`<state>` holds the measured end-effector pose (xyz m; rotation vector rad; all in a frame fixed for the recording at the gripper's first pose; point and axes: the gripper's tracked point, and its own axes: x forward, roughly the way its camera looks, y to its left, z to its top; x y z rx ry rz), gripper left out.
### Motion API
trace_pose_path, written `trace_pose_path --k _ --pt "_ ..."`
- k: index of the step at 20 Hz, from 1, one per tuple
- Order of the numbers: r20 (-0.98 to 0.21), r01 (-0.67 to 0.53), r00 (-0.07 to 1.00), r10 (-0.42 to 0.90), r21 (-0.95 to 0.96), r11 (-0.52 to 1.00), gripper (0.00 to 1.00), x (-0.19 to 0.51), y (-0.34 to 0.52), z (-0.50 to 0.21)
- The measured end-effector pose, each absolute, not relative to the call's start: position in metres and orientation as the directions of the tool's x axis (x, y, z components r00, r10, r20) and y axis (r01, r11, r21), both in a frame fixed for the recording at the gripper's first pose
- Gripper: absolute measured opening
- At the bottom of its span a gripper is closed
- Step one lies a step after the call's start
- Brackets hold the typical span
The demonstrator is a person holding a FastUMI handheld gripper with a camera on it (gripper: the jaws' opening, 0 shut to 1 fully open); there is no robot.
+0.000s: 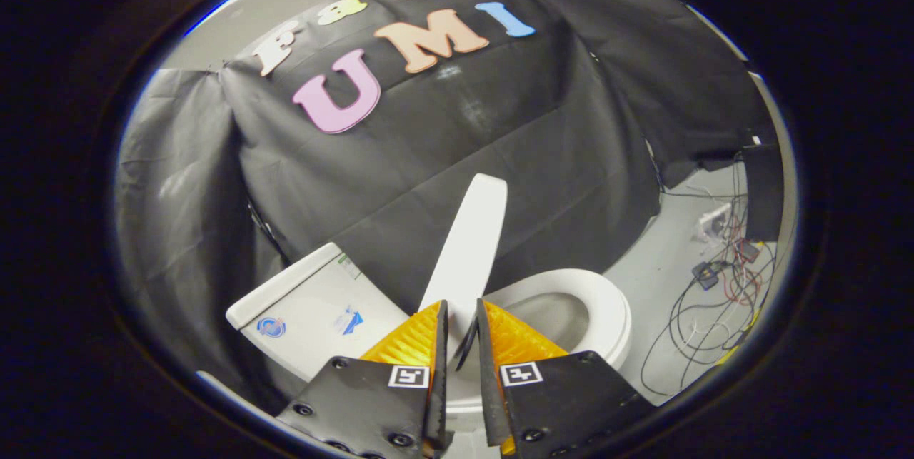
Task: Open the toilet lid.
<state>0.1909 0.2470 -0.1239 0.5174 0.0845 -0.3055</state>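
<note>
A white toilet stands against the black cloth wall. Its lid (471, 238) is raised steeply and I see it edge-on, rising from the hinge side up past my fingers. The lid's lower edge runs into the narrow gap between the fingers of my gripper (461, 309), which are closed onto it from both sides. To the right of the fingers, the white seat ring (607, 309) lies flat around the uncovered bowl (550, 316). The white tank (307, 309), with stickers on it, sits to the left of the fingers.
Black cloth (443, 152) hangs close behind and to the left of the toilet. On the pale floor (664, 252) to the right lie tangled cables (714, 302) and small electronic boxes (707, 275).
</note>
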Motion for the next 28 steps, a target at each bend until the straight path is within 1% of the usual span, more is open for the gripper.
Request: trace_pose_path --k 2,5,12,17,23,28 --pt "-0.165 0.302 0.953 -0.254 0.446 0.842 0.22 0.192 0.250 -0.118" --pt "-0.206 0.328 0.943 -0.263 0.417 0.848 0.22 0.195 0.254 -0.112" --pt "-0.236 0.373 0.925 -0.298 0.417 0.828 0.22 0.204 0.267 -0.099" --pt "-0.293 0.419 0.901 -0.319 0.402 0.814 0.22 0.209 0.278 -0.088" --pt "-0.305 0.453 0.887 -0.347 0.426 0.783 0.22 0.220 0.297 -0.073" --pt "-0.365 0.455 0.869 -0.334 0.325 0.829 0.22 0.232 0.323 -0.060"
